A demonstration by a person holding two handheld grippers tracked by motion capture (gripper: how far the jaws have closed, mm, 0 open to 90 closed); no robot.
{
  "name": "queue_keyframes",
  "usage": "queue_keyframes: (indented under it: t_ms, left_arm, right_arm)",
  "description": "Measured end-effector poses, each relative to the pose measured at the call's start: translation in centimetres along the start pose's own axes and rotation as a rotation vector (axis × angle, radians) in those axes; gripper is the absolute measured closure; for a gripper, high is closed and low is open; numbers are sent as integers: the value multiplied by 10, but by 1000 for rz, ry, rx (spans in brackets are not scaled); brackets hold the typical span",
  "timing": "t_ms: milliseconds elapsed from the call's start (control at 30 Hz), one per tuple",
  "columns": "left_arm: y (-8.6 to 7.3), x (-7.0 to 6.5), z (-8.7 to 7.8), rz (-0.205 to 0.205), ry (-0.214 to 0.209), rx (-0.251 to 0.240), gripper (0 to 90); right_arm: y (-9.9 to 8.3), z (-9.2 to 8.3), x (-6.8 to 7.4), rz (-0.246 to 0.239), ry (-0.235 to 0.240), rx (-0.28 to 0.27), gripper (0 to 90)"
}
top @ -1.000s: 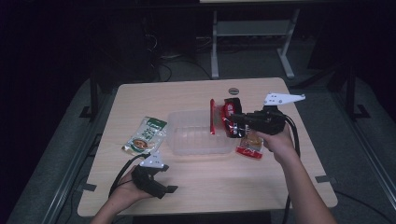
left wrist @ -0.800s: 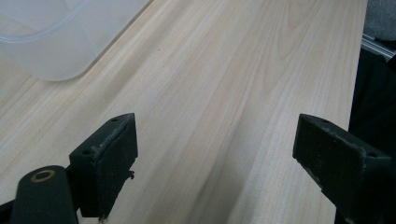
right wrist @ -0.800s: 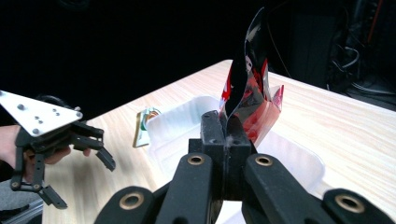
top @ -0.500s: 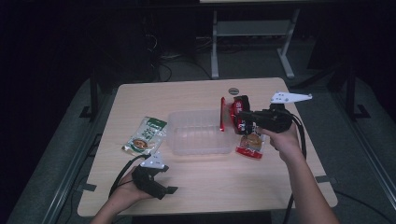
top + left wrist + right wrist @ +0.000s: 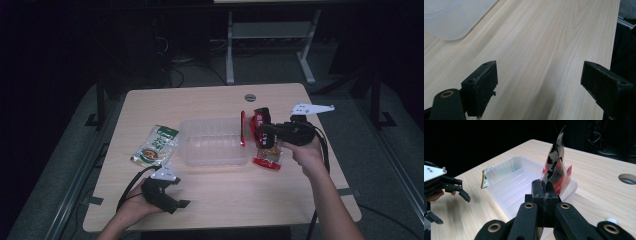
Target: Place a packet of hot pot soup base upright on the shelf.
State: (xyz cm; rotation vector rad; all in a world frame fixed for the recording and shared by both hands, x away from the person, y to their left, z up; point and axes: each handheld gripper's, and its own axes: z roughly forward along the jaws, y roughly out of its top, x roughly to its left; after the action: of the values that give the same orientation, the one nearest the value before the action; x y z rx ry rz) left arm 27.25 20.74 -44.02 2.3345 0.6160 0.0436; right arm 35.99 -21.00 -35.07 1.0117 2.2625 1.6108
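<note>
High view, desk: carries everything you work with.
Clear tray: mid-desk, long axis crosswise, just left of your right hand-held gripper.
Red packet: clenched upright in that gripper, at the tray's right rim.
Left hand-held gripper: released, near edge, farther off.

Pale wood worktop carries a clear plastic tray, a green packet and a red packet.

We see a red-and-black foil packet (glossy, crinkled) standing upright on edge, tilted slightly, at the right rim of the clear plastic tray mid-table.
</note>
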Motion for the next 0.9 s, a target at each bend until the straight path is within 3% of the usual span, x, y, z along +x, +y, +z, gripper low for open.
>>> queue_keyframes:
  t_ms: [633,900]
  left_arm:
    - [0,-1,2,4,-14,21,136]
    - [-1,-1,3,5,-16,24,136]
  right_arm:
    - [-12,34,1,24,6,109,898]
    - [-15,42,-2,35,-3,122,862]
